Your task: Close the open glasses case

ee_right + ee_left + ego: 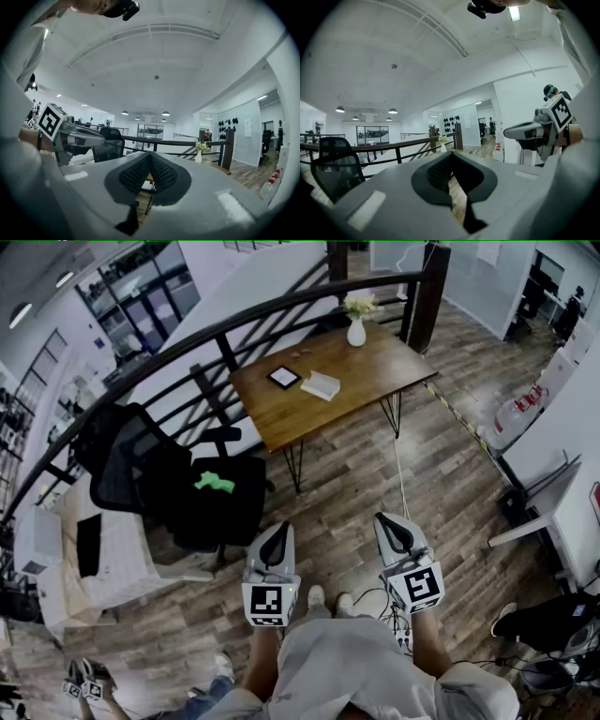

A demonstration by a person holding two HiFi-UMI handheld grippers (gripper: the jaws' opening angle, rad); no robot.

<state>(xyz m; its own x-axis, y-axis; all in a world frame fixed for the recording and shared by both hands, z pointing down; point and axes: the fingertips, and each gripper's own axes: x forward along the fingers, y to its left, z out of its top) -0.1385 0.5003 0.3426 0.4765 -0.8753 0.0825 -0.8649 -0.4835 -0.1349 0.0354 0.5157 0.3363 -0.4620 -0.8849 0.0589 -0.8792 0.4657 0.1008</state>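
Tongs first: left two-jaw gripper with grey body and marker cube (277, 538) has its jaws together at the tips. The left gripper view (450, 157) shows the dark ribbed pads meeting, with only floor visible through the slot below them. The right two-jaw gripper of the same build (394, 532) reads the same in its own view (151, 157): pads meeting at the tip, nothing held. Both are held low in front of the person, side by side and pointing forward over the grey-brown plank floor (356, 474).

Task object: the glasses case is not resolved clearly at this range. Two flat items lie on the brown wooden table with black hairpin legs (309, 418), well ahead of both grippers. A pale, folded-looking flat item (321, 385) is my likelier candidate for the open case. Just beside it is a dark square item with a light border (283, 377). I cannot tell which one is the case. A white vase with pale flowers (356, 331) stands nearer the table's far edge.

Other items: a black office chair with a green scrap on its seat (215, 483) stands left of the table, and a black curved railing (234, 324) runs behind it.

Progress, as a judgement: nothing done yet. The grippers are well apart from the table and touch nothing. Remaining steps are to approach the table, identify the case, steady its base, fold the lid down and press it shut.
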